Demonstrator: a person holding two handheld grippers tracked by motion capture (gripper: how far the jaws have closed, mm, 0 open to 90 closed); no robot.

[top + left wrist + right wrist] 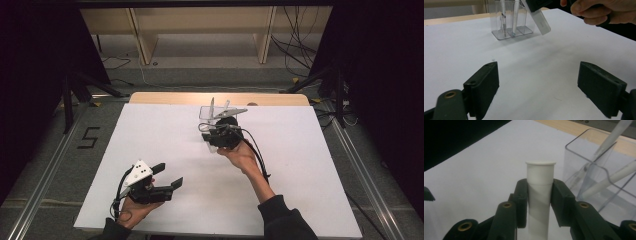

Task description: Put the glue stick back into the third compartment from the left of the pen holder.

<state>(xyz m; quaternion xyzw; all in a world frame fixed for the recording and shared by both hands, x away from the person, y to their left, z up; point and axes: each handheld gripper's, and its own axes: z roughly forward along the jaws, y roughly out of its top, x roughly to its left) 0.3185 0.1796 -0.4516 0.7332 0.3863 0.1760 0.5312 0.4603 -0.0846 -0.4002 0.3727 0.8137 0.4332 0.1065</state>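
- The right hand-held gripper [540,195] is clamped on a white capped tube [539,195]; both black pads press its sides just below the flanged cap, and the tube stands upright between them in the right gripper view.
- In the high view the right hand-held gripper [220,131] sits toward the far middle of the white bench [165,125], with the person's right hand [242,156] behind it and a dark sleeve [285,220] at the bottom edge.
- Seen from the left gripper view, the white capped tube [541,22] hangs tilted above the bench, clear of the surface, just beside the clear plastic holder [510,18].
- The clear plastic holder [599,177] is split into compartments and stands on the bench near its far edge; it holds slim white pens [609,181] leaning against its walls. How many there are I cannot tell.
- In the high view the clear plastic holder [209,114] is directly beyond the right gripper, its contents sticking out above the rim.
- The left hand-held gripper [167,176] is released: its jaws stand wide apart with nothing between them, near the front left of the bench, well apart from the holder.
- In the left gripper view the left hand-held gripper [546,87] frames bare bench surface.
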